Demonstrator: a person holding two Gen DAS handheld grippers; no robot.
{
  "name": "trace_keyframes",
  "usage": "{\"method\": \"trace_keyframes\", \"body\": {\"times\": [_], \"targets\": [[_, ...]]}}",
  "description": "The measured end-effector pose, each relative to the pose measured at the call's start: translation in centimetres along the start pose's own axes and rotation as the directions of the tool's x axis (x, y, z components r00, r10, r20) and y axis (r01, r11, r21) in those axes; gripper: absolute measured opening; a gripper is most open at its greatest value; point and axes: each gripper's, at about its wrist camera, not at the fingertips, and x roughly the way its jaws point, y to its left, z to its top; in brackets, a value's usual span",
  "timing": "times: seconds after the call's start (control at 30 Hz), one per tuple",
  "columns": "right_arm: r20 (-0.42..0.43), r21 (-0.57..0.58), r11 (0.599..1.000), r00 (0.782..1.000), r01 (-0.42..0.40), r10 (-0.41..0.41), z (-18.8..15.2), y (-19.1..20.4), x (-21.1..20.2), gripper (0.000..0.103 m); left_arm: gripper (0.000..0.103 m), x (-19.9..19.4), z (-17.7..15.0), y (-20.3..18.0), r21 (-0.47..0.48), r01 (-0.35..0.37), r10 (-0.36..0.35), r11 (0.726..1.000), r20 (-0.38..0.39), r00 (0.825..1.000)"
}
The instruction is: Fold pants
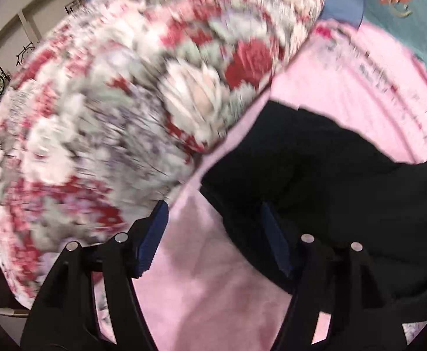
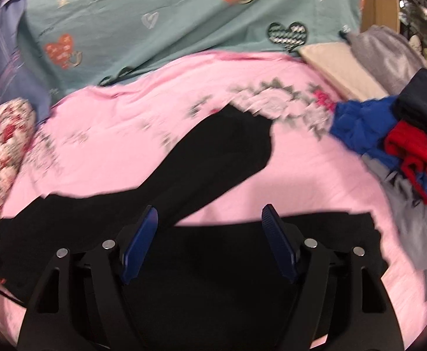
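Loosely sprawled black pants [image 2: 213, 158], limp

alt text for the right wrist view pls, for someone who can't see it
Black pants lie spread on a pink sheet, one leg angling away, with the open right gripper just above the nearer part. A clothes pile sits at right, a floral pillow at left.

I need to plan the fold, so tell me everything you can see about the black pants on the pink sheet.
The black pants are soft, matte, plain fabric, lying unfolded and mostly flat on the pink bed sheet. One leg runs diagonally away, the other across the near edge. Both the open right gripper and open left gripper hover above them, holding nothing. Finer details are blurred.
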Motion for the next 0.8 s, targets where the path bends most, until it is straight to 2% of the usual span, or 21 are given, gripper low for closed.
{"method": "trace_keyframes", "body": {"times": [0.07, 0.17, 0.23, 0.3, 0.33, 0.43, 0.5, 0.6, 0.8], "targets": [[0.004, -0.003, 1.000, 1.000, 0.028, -0.028, 1.8, -1.0, 1.3, 0.074, 0.077, -1.5, 0.1, 0.4, -0.015, 0.020, -0.020, 1.000, 0.030, 0.999], [-0.022, 0.053, 0.998, 0.999, 0.041, -0.040, 4.3, -2.9, 3.9, 0.074, 0.079, -3.8, 0.0, -0.4, 0.010, 0.063, -0.064, 0.998, 0.084, 0.994], [-0.060, 0.113, 0.993, 0.998, 0.015, -0.008, 5.9, -3.7, 5.6, 0.074, 0.086, -4.8, -0.4, -1.7, 0.034, 0.094, -0.097, 0.995, 0.109, 0.989], [-0.078, 0.102, 0.995, 0.997, -0.016, 0.024, 7.1, -2.8, 6.8, 0.073, 0.088, -4.8, -0.8, -3.2, 0.060, 0.118, -0.124, 0.991, 0.115, 0.986], [-0.085, 0.085, 0.996, 0.996, -0.020, 0.027, 7.7, -1.9, 7.5, 0.069, 0.088, -4.6, -1.1, -4.2, 0.079, 0.127, -0.135, 0.989, 0.106, 0.985], [-0.133, 0.065, 0.997, 0.990, -0.036, 0.045, 9.3, 0.7, 10.2, 0.067, 0.088, -3.1, -2.1, -7.2, 0.138, 0.142, -0.151, 0.980, 0.060, 0.987], [-0.158, 0.062, 0.998, 0.987, -0.014, 0.024, 10.0, 2.2, 11.9, 0.066, 0.088, -2.1, -2.5, -8.5, 0.145, 0.147, -0.152, 0.978, 0.025, 0.988], [-0.211, 0.040, 0.998, 0.977, 0.051, -0.042, 10.7, 4.1, 14.7, 0.066, 0.088, -0.6, -2.5, -9.0, 0.127, 0.125, -0.125, 0.984, -0.008, 0.992], [-0.276, 0.035, 0.994, 0.957, 0.103, -0.089, 10.5, 5.4, 17.5, 0.061, 0.088, 0.8, -3.8, -9.8, 0.183, 0.134, -0.125, 0.974, -0.055, 0.991]]}}
